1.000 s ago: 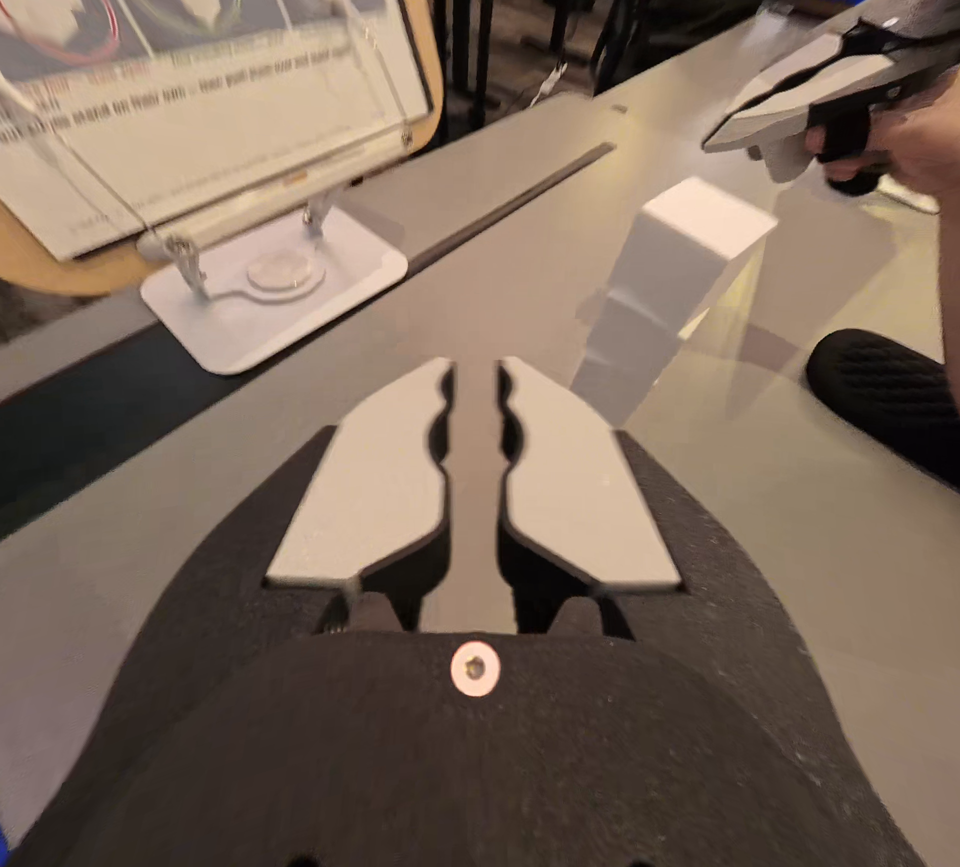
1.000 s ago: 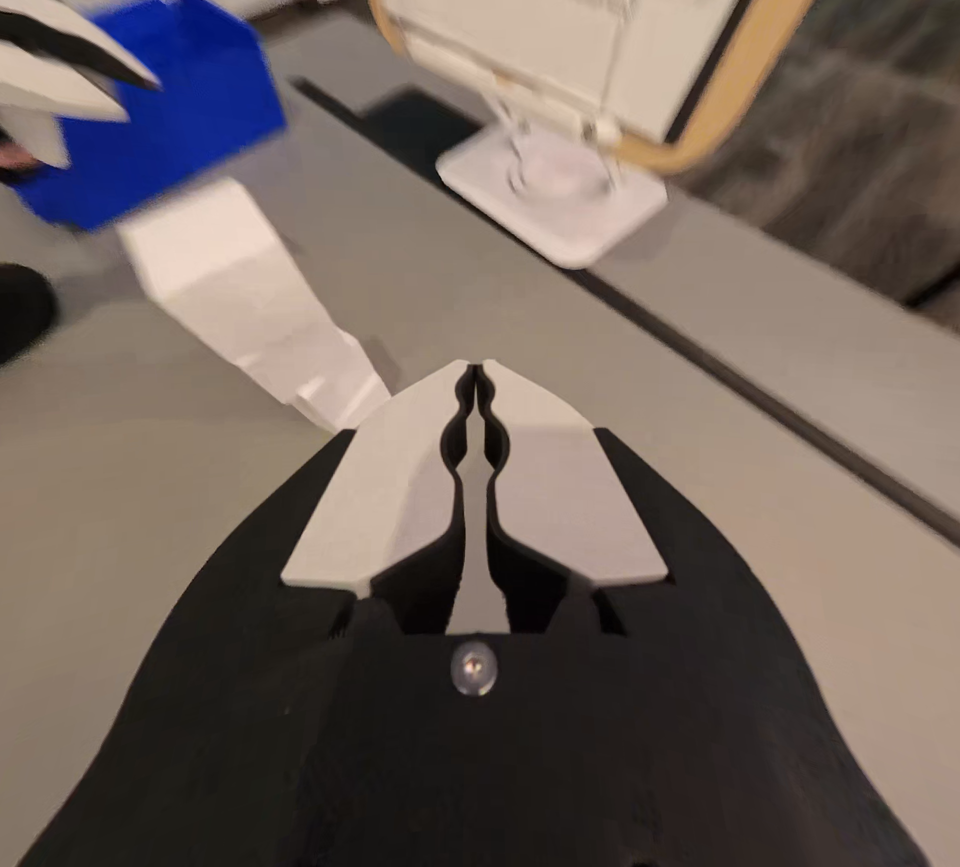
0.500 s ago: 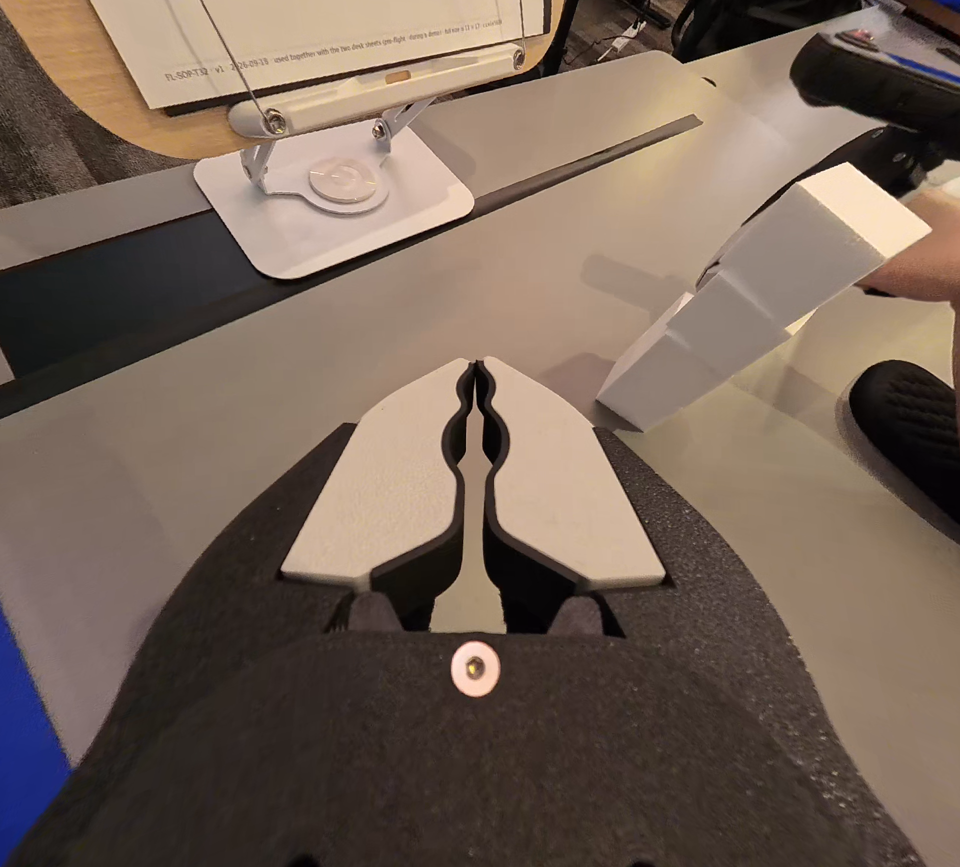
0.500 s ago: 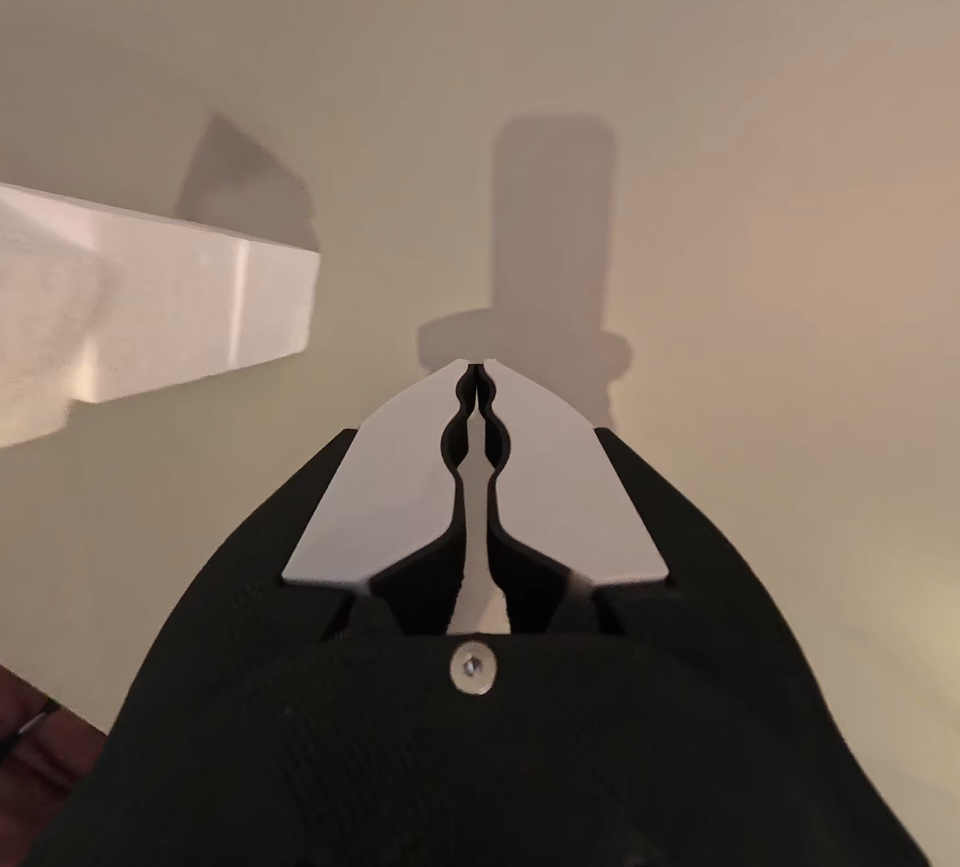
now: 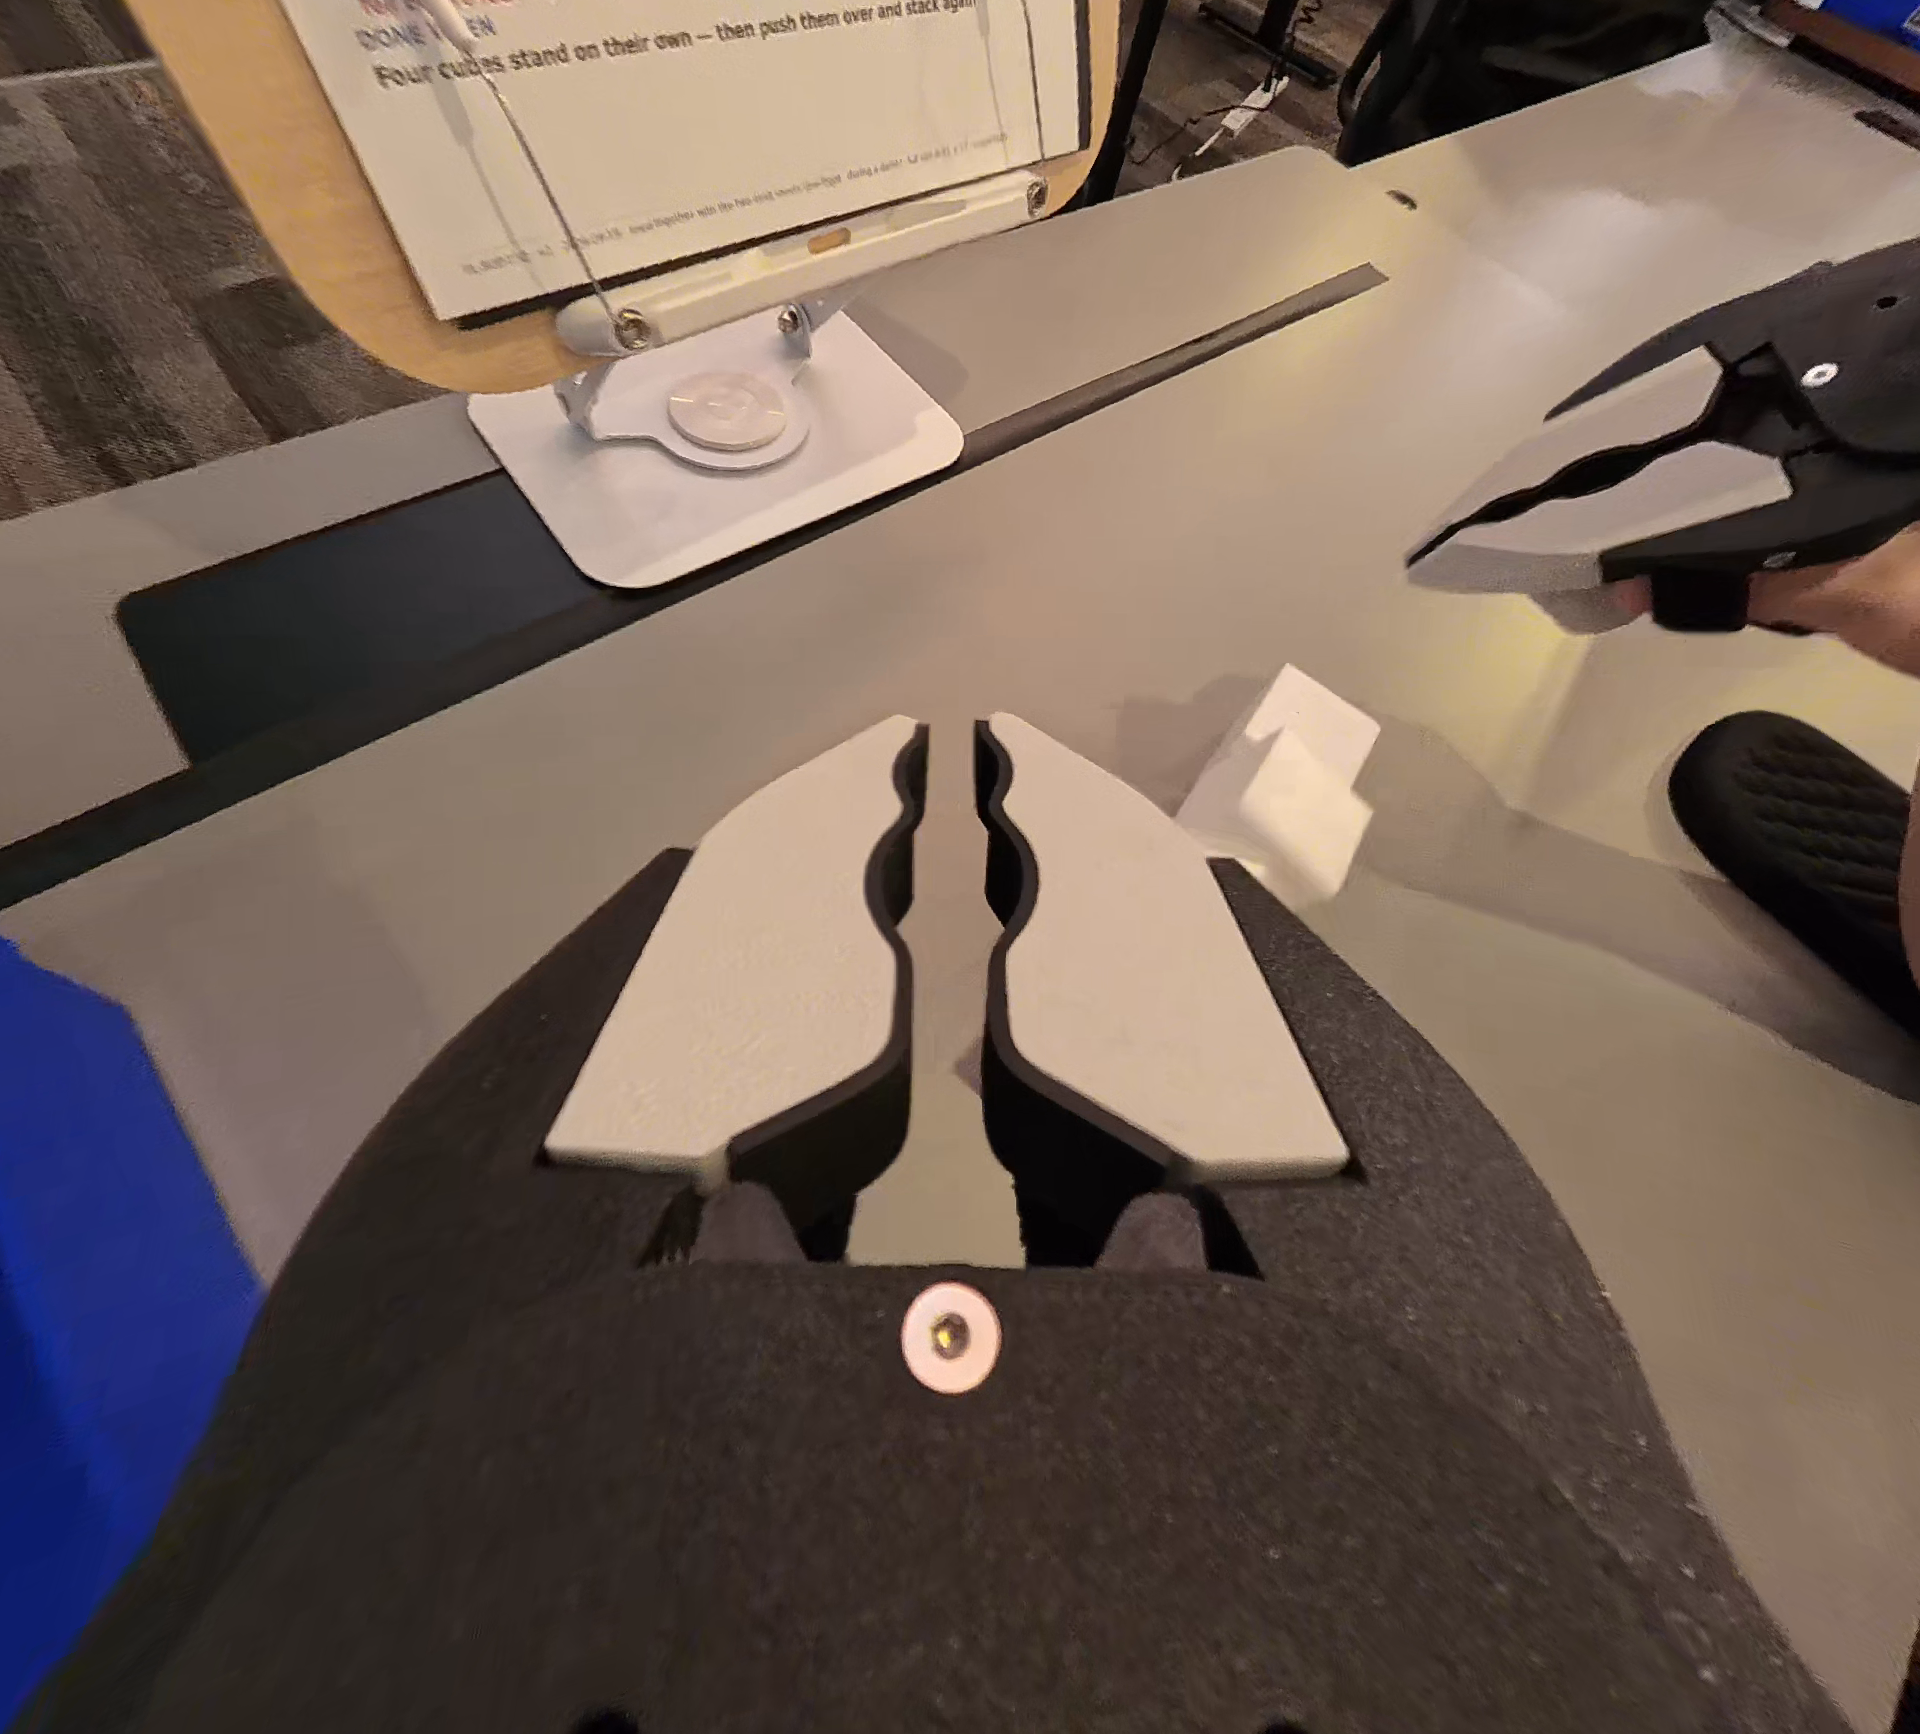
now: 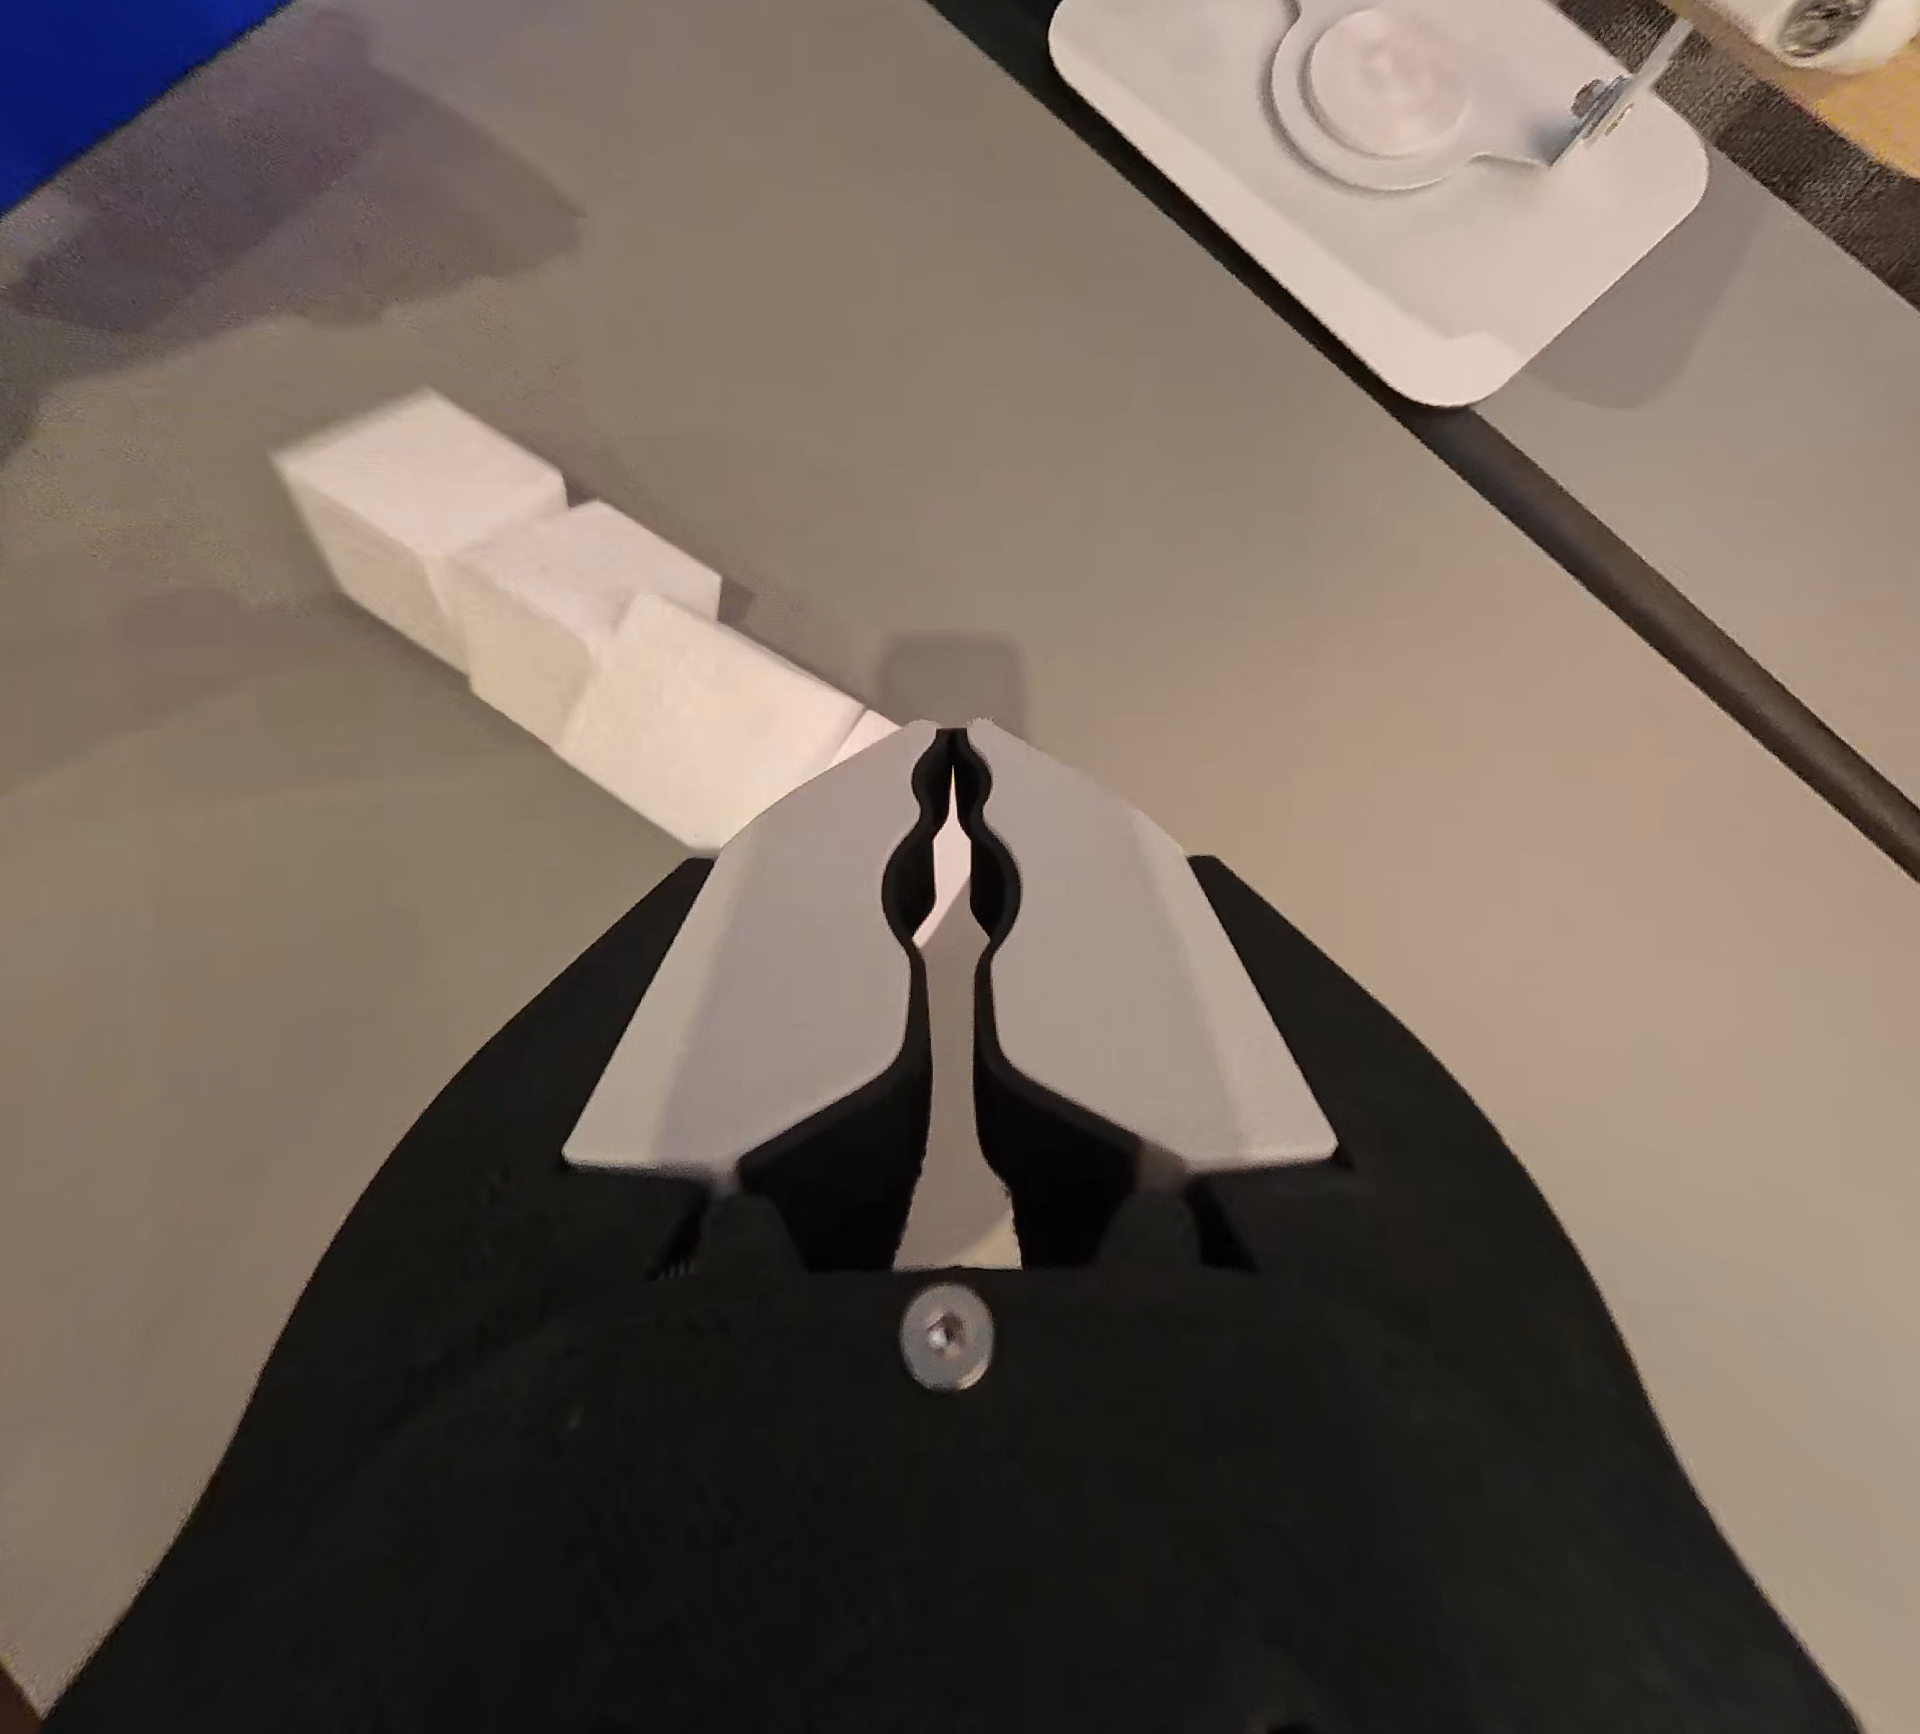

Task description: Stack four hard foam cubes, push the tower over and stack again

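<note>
Several white hard foam cubes (image 6: 561,604) lie toppled in a staggered row on the grey table (image 6: 1247,645). The nearest one is partly hidden under my right gripper (image 6: 954,728), which is shut and empty just above that end of the row. In the left wrist view the cubes (image 5: 1288,801) are blurred, low on the table just right of my left gripper (image 5: 948,728). Its jaws stand a narrow gap apart with nothing between them. The right gripper (image 5: 1439,557) hovers above and to the right of the cubes, held by a hand.
A document stand with a white base (image 5: 717,458) stands at the table's far edge, also in the right wrist view (image 6: 1382,126). A blue bin (image 5: 83,1217) is at the left. A black padded armrest (image 5: 1808,811) is at the right. A dark slot (image 5: 1143,365) crosses the table. My right fingertips sit around 20 cm from my left ones.
The leaning tower has fallen flat on the table. My right gripper has swung back above the cubes, still shut. My left jaws have parted slightly.
</note>
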{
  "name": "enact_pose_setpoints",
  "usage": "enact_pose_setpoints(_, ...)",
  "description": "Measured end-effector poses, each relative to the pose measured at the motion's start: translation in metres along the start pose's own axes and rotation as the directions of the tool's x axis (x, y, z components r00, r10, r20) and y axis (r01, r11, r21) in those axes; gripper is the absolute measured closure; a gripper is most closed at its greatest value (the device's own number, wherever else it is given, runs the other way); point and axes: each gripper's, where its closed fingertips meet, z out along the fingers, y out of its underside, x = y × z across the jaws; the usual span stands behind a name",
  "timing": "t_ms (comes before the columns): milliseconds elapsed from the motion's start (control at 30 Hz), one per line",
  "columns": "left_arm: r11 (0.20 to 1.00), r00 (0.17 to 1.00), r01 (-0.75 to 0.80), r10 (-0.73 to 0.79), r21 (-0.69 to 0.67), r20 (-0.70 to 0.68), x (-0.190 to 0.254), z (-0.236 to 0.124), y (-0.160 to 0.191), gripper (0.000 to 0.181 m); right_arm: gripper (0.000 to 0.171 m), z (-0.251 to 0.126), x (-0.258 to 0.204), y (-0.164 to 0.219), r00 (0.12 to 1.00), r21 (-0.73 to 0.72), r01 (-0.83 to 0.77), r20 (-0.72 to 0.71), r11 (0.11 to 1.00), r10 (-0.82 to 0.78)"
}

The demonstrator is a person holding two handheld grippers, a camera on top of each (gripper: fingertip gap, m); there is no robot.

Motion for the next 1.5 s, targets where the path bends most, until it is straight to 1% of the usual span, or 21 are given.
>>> enact_pose_setpoints(67,0.998,1.0,-0.027,0.027,-0.049,0.006,-0.001,-0.011,0.005,0.158,0.17,-0.009,0.007,-0.001,1.0,0.021,-0.003,-0.003,1.0,0.003)
enact_pose_setpoints(100,0.997,0.999,-0.051,0.052,-0.065,0.016,-0.002,-0.016,0.006,0.157,0.17,-0.013,0.011,-0.001,1.0,0.027,-0.001,-0.006,1.0,0.002)
enact_pose_setpoints(200,0.992,0.992,-0.122,0.122,-0.013,0.022,0.001,-0.03,-0.003,0.141,0.17,-0.023,0.022,0.0,1.0,0.046,0.0,-0.01,0.999,0.001)
enact_pose_setpoints(267,0.987,0.984,-0.164,0.163,0.002,-0.073,0.019,-0.037,-0.002,0.135,0.17,-0.029,0.031,0.002,1.0,0.052,-0.008,-0.016,0.999,0.009)
enact_pose_setpoints(333,0.971,0.952,-0.231,0.214,-0.057,-0.217,0.045,-0.041,0.014,0.122,0.17,-0.034,0.04,0.005,0.999,0.053,-0.018,-0.025,0.998,0.02)
enact_pose_setpoints(367,0.955,0.932,-0.285,0.257,-0.079,-0.254,0.054,-0.041,0.022,0.119,0.17,-0.036,0.044,0.007,0.999,0.054,-0.025,-0.03,0.998,0.026)
enact_pose_setpoints(433,0.886,0.866,-0.458,0.425,-0.078,-0.263,0.066,-0.034,0.032,0.109,0.17,-0.04,0.052,0.01,0.999,0.057,-0.04,-0.033,0.998,0.041)
enact_pose_setpoints(467,0.832,0.817,-0.55,0.517,-0.074,-0.255,0.071,-0.029,0.038,0.104,0.17,-0.041,0.056,0.012,0.998,0.058,-0.046,-0.032,0.997,0.048)
enact_pose_setpoints(500,0.779,0.766,-0.622,0.587,-0.075,-0.26,0.077,-0.023,0.046,0.103,0.17,-0.043,0.059,0.013,0.998,0.06,-0.051,-0.034,0.997,0.053)
enact_pose_setpoints(567,0.702,0.703,-0.7,0.644,-0.13,-0.303,0.082,-0.011,0.068,0.104,0.17,-0.046,0.065,0.016,0.997,0.06,-0.057,-0.04,0.997,0.06)
enact_pose_setpoints(600,0.698,0.711,-0.694,0.626,-0.177,-0.32,0.082,-0.005,0.077,0.103,0.17,-0.047,0.067,0.017,0.997,0.059,-0.06,-0.043,0.996,0.062)
enact_pose_setpoints(667,0.729,0.759,-0.64,0.549,-0.243,-0.351,0.084,0.008,0.087,0.1,0.17,-0.049,0.069,0.019,0.997,0.056,-0.062,-0.045,0.997,0.064)
enact_pose_setpoints(733,0.779,0.803,-0.572,0.469,-0.257,-0.368,0.095,0.021,0.088,0.099,0.17,-0.049,0.07,0.02,0.997,0.055,-0.058,-0.045,0.997,0.061)
enact_pose_setpoints(800,0.797,0.835,-0.524,0.413,-0.3,-0.364,0.104,0.032,0.093,0.097,0.17,-0.049,0.07,0.02,0.997,0.052,-0.052,-0.048,0.997,0.054)
enact_pose_setpoints(867,0.771,0.842,-0.518,0.384,-0.37,-0.378,0.117,0.041,0.106,0.084,0.17,-0.048,0.072,0.022,0.997,0.039,-0.047,-0.053,0.998,0.049)
enact_pose_setpoints(967,0.681,0.828,-0.559,0.487,-0.472,-0.279,0.109,0.057,0.119,0.073,0.17,-0.048,0.074,0.026,0.997,0.022,-0.042,-0.058,0.999,0.043)
enact_pose_setpoints(1033,0.665,0.827,-0.559,0.493,-0.495,-0.271,0.108,0.065,0.126,0.077,0.17,-0.048,0.074,0.027,0.997,0.022,-0.043,-0.056,0.999,0.044)
enact_pose_setpoints(1100,0.674,0.848,-0.529,0.441,-0.515,-0.294,0.109,0.071,0.135,0.087,0.17,-0.048,0.075,0.028,0.997,0.02,-0.047,-0.052,0.999,0.048)
enact_pose_setpoints(1200,0.637,0.855,-0.516,0.419,-0.573,-0.305,0.104,0.073,0.151,0.09,0.17,-0.048,0.075,0.029,0.998,0.015,-0.051,-0.046,0.999,0.052)
enact_pose_setpoints(1367,0.629,0.869,-0.495,0.375,-0.6,-0.324,0.107,0.073,0.159,0.108,0.17,-0.045,0.076,0.032,0.998,-0.002,-0.049,-0.041,0.999,0.049)
enact_pose_setpoints(1500,0.596,0.868,-0.494,0.388,-0.633,-0.311,0.101,0.073,0.165,0.114,0.17,-0.043,0.076,0.035,0.998,-0.019,-0.043,-0.038,0.999,0.042)
